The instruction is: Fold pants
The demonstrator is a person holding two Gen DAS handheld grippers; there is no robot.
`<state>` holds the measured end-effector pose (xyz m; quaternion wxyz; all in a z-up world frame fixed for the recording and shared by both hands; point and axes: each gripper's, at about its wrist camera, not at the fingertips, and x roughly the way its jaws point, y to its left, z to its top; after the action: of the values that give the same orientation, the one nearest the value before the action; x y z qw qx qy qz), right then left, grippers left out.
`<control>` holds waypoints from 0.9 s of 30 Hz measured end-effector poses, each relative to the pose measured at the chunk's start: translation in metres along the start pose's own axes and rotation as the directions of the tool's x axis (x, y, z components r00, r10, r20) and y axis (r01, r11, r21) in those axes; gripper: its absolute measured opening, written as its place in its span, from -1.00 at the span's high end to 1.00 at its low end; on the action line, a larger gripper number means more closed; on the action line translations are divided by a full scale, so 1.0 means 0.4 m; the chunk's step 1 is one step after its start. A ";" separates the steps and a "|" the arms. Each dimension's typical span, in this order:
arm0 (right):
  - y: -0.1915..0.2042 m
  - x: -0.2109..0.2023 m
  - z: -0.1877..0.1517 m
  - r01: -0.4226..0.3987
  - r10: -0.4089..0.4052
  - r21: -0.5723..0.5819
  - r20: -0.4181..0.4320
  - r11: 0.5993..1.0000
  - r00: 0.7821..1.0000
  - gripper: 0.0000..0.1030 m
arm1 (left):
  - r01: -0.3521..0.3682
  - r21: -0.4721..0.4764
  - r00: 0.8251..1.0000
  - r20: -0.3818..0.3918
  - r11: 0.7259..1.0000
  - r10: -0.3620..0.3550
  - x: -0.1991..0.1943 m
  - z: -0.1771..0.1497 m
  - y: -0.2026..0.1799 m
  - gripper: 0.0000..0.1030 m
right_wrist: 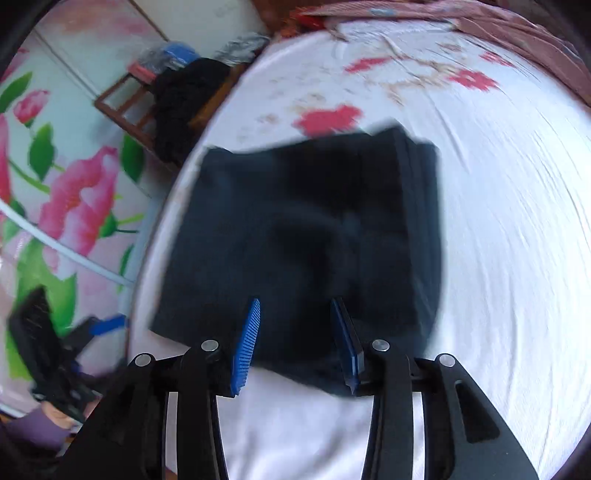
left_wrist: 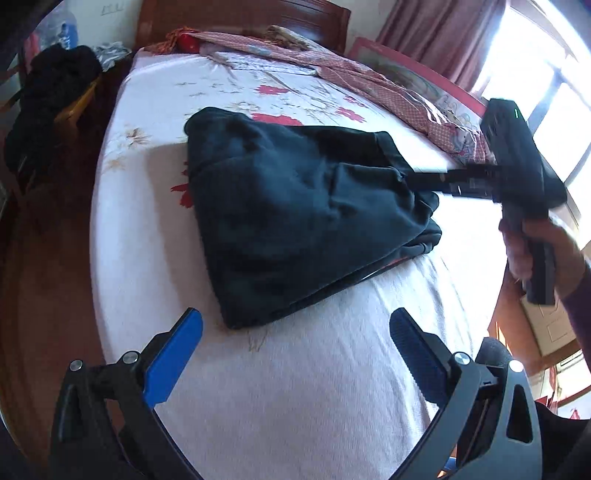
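Nearest to you in the left wrist view, your left gripper (left_wrist: 295, 354) hangs over the white sheet with its two blue-padded fingers (left_wrist: 173, 363) spread wide apart and nothing between them. In the right wrist view, your right gripper (right_wrist: 295, 343) has its two blue pads (right_wrist: 246, 347) parted by a moderate gap; they sit over the near edge of the fabric, but the blur makes it impossible to tell whether they touch it.

Just beyond both grippers lies one pair of dark navy pants (left_wrist: 306, 218), folded into a compact, roughly rectangular bundle, resting flat on the white bed sheet with red flower print (left_wrist: 258, 387). The bundle sits toward the middle of the bed, nearer its left edge in the right wrist view. From the left wrist view, the front of the right gripper reaches to the bundle's right side, and your hand (left_wrist: 546, 247) grips its black handle.

Farther back, one patterned pink-red quilt (left_wrist: 332, 62) lies bunched along the head of the bed, against one dark wooden headboard (left_wrist: 240, 18). Beside the bed stands one wooden chair (right_wrist: 136, 107) carrying a heap of black clothing (right_wrist: 184, 96), with blue and grey items behind it that are too blurred to count. One pink curtain (left_wrist: 436, 33) hangs by the bright window. No readable writing shows anywhere.
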<state>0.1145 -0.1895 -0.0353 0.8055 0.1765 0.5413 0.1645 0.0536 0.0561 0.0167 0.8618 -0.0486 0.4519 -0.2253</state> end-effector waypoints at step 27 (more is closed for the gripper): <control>0.014 0.045 0.281 -0.016 -0.041 0.224 0.246 0.974 0.968 0.30 | 0.075 -0.249 0.994 -0.062 0.966 -0.093 -0.026 -0.104 0.039 -0.96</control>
<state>0.2250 -0.1884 -0.0079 0.8431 0.2821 0.4519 0.0736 0.0205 0.0795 -0.0043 0.8216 -0.1663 0.5051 -0.2054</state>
